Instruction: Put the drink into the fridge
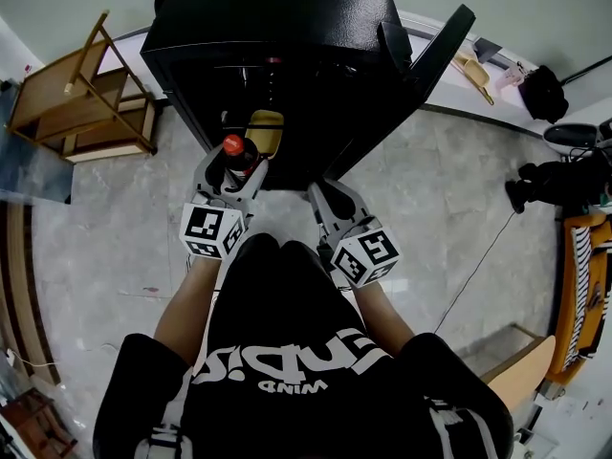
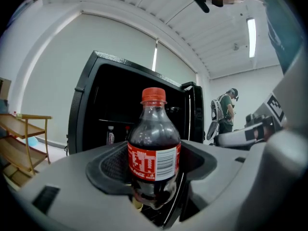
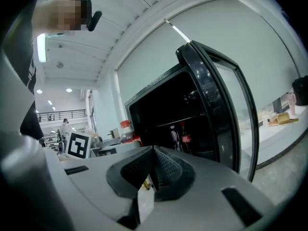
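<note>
Right in front of the black fridge with its glass door swung open, the left gripper has its jaws spread wide around an upright clear plastic cola bottle with a red cap, pads pressing on both sides of it. From the head view the bottle sits at the fridge's open front, and I honestly can't tell if it's past the edge. The left gripper view gives you the label properly: red with white lettering too small to read, plus a white barcode panel. It also shows a person with a backpack standing off to the right, which the head view doesn't catch. The right gripper has its jaws closed together with nothing in them, just beside the left one. Its view looks into the dark interior, where two small bottles stand on a shelf, one with a red label. Only the head view shows the wooden shelf rack left of the fridge, and the black shirt with white print, where "WIND" is readable upside down.
</note>
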A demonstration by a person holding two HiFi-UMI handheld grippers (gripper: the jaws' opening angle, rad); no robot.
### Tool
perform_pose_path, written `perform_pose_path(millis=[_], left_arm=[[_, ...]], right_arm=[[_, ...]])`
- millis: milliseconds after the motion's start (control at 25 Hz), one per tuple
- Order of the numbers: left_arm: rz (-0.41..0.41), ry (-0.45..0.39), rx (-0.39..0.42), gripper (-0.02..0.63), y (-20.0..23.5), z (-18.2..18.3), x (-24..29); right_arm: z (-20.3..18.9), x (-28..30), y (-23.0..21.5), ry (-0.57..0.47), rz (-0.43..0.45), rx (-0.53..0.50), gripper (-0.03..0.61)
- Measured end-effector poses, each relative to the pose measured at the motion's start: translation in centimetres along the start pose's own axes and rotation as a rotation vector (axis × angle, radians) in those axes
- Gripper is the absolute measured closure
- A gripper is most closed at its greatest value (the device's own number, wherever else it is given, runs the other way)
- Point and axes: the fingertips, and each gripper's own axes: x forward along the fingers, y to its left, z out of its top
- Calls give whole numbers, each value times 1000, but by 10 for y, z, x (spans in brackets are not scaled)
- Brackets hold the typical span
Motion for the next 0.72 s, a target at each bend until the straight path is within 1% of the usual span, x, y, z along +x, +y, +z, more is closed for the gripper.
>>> perform_pose_path(millis=[280,480,720], left_arm=[[11,-20,4,307,16,-27,52],[16,-26,26,307,31,-50,94],[49,-12,61,307,54,-81,136]], right_arm=[[-9,4,-11,13,-1,-7,554],[-19,9,-23,26,-17,-10,554],[-27,9,-30,34,-30,-15,554]])
